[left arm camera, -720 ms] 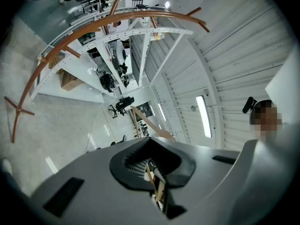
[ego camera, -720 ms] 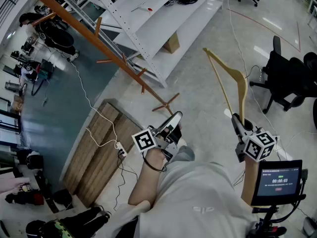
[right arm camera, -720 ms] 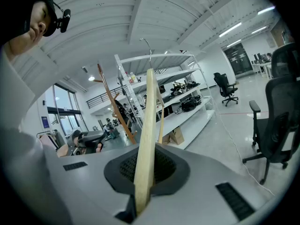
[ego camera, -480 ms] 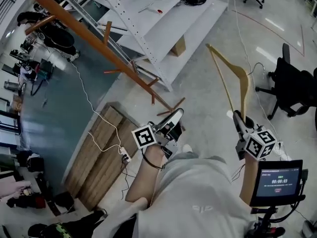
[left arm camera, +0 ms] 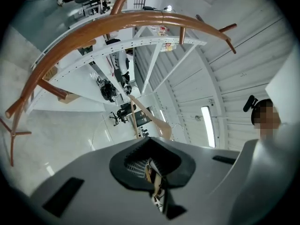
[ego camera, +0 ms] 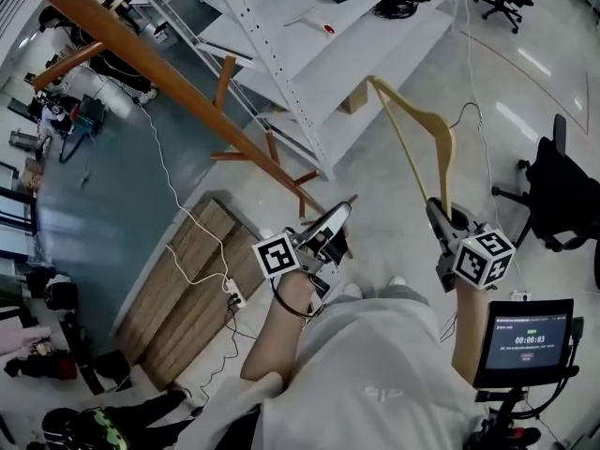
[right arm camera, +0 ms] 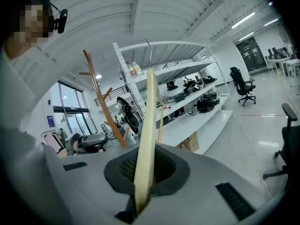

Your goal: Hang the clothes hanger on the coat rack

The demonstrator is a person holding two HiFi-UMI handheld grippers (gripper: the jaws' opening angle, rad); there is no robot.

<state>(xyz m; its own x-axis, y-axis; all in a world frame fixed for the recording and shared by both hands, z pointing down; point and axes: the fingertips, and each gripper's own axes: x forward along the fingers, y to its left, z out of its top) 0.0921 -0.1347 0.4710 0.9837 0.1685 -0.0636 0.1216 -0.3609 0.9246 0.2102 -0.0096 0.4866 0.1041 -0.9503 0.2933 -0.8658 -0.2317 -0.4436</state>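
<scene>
The coat rack [ego camera: 178,87] is a brown wooden pole with short pegs that slants from the top left down to its feet near my left gripper. It arcs across the left gripper view as the rack [left arm camera: 140,20] and stands left of centre as the rack [right arm camera: 101,107]. The pale wooden hanger [ego camera: 417,129] points up and away, its metal hook [ego camera: 469,111] to the right. My right gripper [ego camera: 439,218] is shut on one end of the hanger [right arm camera: 146,125]. My left gripper [ego camera: 330,231] is level, shut and holds nothing, close to the rack's foot.
White metal shelving [ego camera: 309,54] stands behind the rack, with a cardboard box [ego camera: 354,101] under it. A wooden board [ego camera: 187,289] and a power strip [ego camera: 230,293] lie on the floor at left. An office chair [ego camera: 562,195] and a small screen [ego camera: 525,340] are at right.
The rack and shelving now look larger and nearer. The right gripper has lifted the hanger a little up and left. Both jaws kept their state.
</scene>
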